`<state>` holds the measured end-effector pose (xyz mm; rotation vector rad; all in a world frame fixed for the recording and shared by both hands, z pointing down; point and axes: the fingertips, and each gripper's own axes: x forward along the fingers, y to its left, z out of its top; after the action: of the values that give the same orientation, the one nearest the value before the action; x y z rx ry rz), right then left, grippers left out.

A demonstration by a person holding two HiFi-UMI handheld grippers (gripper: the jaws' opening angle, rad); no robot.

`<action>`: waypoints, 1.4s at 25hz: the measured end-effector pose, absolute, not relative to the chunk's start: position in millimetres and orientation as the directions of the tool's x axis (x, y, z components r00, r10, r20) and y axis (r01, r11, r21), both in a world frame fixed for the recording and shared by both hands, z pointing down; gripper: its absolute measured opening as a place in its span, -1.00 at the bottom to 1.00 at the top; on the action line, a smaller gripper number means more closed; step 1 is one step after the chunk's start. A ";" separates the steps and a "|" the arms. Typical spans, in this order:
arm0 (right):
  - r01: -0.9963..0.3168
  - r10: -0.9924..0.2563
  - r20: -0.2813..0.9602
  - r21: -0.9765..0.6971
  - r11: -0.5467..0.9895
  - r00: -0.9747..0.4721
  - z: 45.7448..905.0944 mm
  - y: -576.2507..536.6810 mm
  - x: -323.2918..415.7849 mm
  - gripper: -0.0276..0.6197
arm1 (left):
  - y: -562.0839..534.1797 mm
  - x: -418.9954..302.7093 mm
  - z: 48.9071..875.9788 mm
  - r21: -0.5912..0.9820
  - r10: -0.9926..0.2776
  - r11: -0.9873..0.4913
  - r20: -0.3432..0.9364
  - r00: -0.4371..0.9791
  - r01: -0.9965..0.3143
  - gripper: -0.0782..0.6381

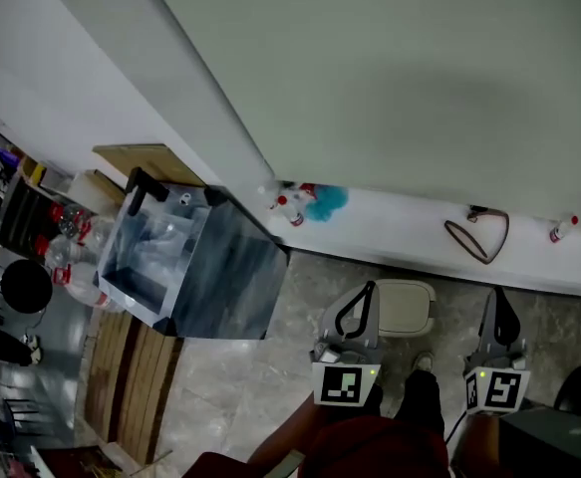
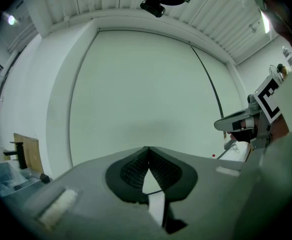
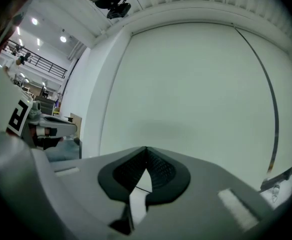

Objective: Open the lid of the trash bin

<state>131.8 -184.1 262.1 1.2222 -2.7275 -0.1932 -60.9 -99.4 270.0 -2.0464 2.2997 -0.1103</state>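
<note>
A small white trash bin (image 1: 410, 305) stands on the floor against the wall's low ledge, its lid down. My left gripper (image 1: 368, 289) hangs just left of the bin and overlaps its left edge in the head view. Its jaws meet at the tip with nothing between them. My right gripper (image 1: 496, 295) is to the right of the bin, apart from it, and is also shut and empty. In the left gripper view the shut left gripper (image 2: 147, 150) faces a plain pale wall. The right gripper (image 3: 146, 150) faces that same wall. The bin shows in neither gripper view.
A glass-sided box (image 1: 185, 267) stands on the floor at the left beside a wooden pallet (image 1: 131, 366). On the white ledge (image 1: 400, 227) lie spray bottles (image 1: 290, 209), a blue cloth (image 1: 327, 200) and a looped cable (image 1: 479, 232). A dark case (image 1: 554, 441) sits at bottom right.
</note>
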 end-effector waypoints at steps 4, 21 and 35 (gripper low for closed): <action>-0.673 -0.689 0.098 0.152 0.724 -0.719 274.1 -204.3 123.9 -0.91 | -104.7 -61.1 273.3 -0.099 -0.981 0.192 -0.004 -0.193 -0.976 -0.76; -0.510 -0.517 0.237 0.095 0.855 -0.823 355.0 -249.0 128.5 -0.91 | -126.1 -22.6 346.4 -0.097 -0.932 0.314 0.159 -0.326 -0.944 -0.76; -0.418 -0.393 0.424 0.035 0.908 -0.816 479.0 -250.8 140.0 -0.91 | -130.8 2.4 460.2 -0.021 -0.869 0.373 0.341 -0.358 -0.927 -0.76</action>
<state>140.0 -250.8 479.0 0.5901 -2.6393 0.0826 2.4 -130.8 460.2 -1.8968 2.8195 -0.3647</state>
